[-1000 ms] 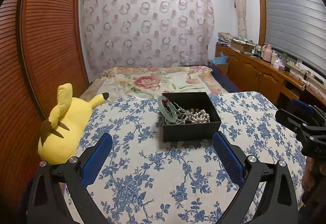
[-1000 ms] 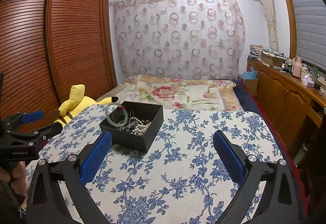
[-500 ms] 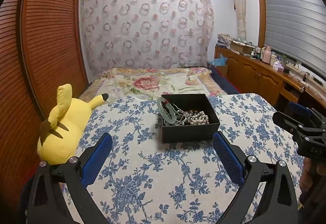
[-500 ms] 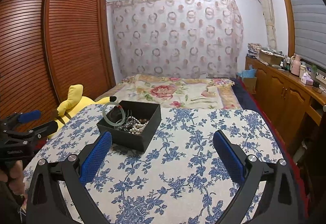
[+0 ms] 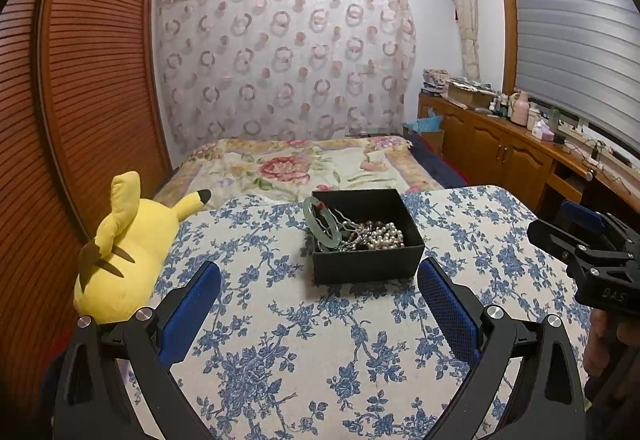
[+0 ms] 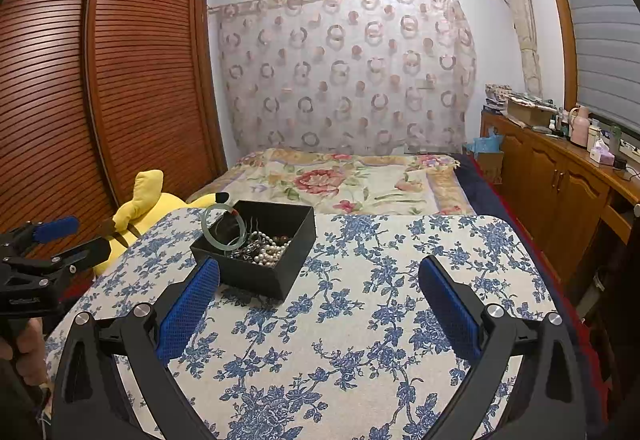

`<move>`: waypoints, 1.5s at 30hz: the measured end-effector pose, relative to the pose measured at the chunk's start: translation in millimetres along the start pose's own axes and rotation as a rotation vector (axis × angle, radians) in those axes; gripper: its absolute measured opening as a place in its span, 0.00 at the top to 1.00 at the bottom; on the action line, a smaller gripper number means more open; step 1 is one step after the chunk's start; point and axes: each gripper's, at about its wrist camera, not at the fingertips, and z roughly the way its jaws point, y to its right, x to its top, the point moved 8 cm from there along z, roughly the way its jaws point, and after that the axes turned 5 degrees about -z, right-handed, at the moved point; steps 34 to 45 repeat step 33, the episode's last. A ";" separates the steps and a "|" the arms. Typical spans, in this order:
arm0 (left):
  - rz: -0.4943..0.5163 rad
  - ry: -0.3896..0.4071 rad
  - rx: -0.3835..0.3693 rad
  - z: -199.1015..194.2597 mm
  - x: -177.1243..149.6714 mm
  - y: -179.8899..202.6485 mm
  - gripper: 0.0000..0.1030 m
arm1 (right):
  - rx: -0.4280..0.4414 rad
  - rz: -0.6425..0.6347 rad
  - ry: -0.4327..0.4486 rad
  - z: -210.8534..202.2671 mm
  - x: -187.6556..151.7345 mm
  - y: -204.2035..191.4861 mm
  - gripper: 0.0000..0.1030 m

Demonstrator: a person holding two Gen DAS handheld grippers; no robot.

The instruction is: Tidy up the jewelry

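1. Resting toward the far edge of the table (image 5: 360, 360), left of its middle, a black box (image 5: 366, 268) stands open on the blue-flowered cloth
2. Inside the box: a pale green bangle (image 5: 320, 226) leaning tilted against the left wall, a heap of pearl strands (image 5: 384, 238) just beside it, and tangled metal pieces that are too small to tell apart
3. Left gripper (image 5: 318, 314): jaws spread wide, blue pads (image 5: 188, 314) well apart, nothing between them; it hovers over the near part of the table, short of the box
4. Right gripper (image 6: 318, 314): jaws equally wide, empty, over the near right part of the table; its left pad (image 6: 188, 310) lies just before the box's near corner in this view, contact cannot be told
5. A hand (image 6: 28, 350) grips the left gripper's handle at the table's left edge
6. Yellow plush toy (image 5: 124, 252) lying against the far left corner, beside the slatted wardrobe (image 5: 92, 80); a flowered bed (image 5: 304, 168) lies beyond the far edge
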 end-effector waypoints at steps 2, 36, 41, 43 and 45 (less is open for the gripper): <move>0.001 0.000 0.001 0.0 -0.1 0.0 0.08 | 0.000 0.000 0.001 -0.1 0.1 -0.1 0.02; -0.006 -0.001 0.000 -3.1 -1.0 2.5 0.08 | 0.001 0.002 0.003 -0.7 -1.3 1.1 0.02; -0.006 -0.001 0.000 -3.1 -1.0 2.5 0.08 | 0.001 0.002 0.003 -0.7 -1.3 1.1 0.02; -0.006 -0.001 0.000 -3.1 -1.0 2.5 0.08 | 0.001 0.002 0.003 -0.7 -1.3 1.1 0.02; -0.006 -0.001 0.000 -3.1 -1.0 2.5 0.08 | 0.001 0.002 0.003 -0.7 -1.3 1.1 0.02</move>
